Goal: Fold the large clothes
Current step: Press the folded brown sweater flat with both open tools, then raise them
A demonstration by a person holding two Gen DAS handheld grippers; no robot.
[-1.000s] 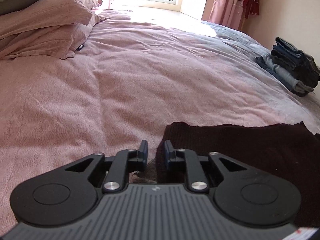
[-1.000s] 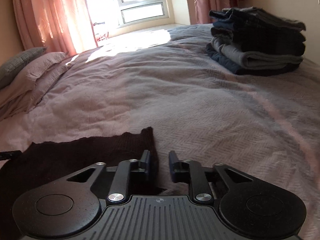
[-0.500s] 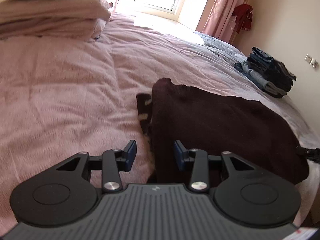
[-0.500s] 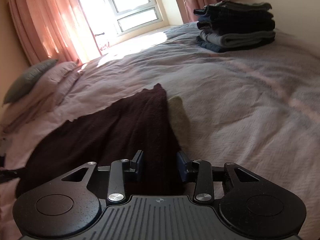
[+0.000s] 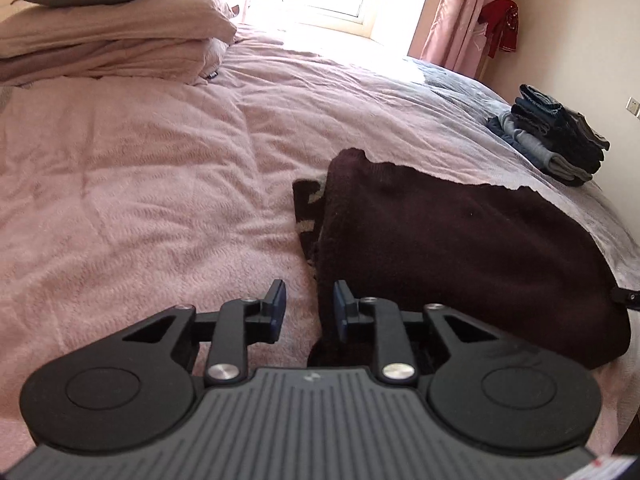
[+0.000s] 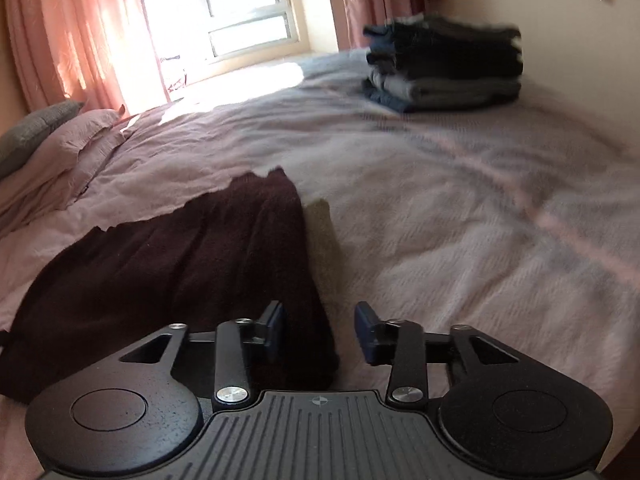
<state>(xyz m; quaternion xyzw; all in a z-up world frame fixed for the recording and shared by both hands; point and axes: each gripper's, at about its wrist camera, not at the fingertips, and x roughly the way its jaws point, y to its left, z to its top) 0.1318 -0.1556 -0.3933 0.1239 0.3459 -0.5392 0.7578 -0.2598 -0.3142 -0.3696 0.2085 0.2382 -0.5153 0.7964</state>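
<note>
A dark maroon knitted garment (image 5: 460, 248) lies folded on the pink bed cover (image 5: 140, 200). A patterned layer (image 5: 306, 208) peeks out at its left side. My left gripper (image 5: 307, 300) hovers at the garment's near left corner. Its jaws are closing, with only the cloth's edge by the right pad and bed cover showing in the gap. In the right wrist view the garment (image 6: 180, 260) spreads to the left. My right gripper (image 6: 320, 320) is opening at the near right corner, the cloth's edge lying loose between its pads.
A stack of folded jeans and dark clothes (image 6: 444, 68) sits at the bed's far right, also seen as the stack (image 5: 556, 148). Pillows (image 5: 112, 36) are piled at the far left. Pink curtains (image 6: 80, 32) flank a bright window (image 6: 240, 4).
Both grippers drew back from the garment's far edge to its near edge. The left jaws widened, then narrowed. The right jaws, nearly together half a second ago, have spread off the cloth.
</note>
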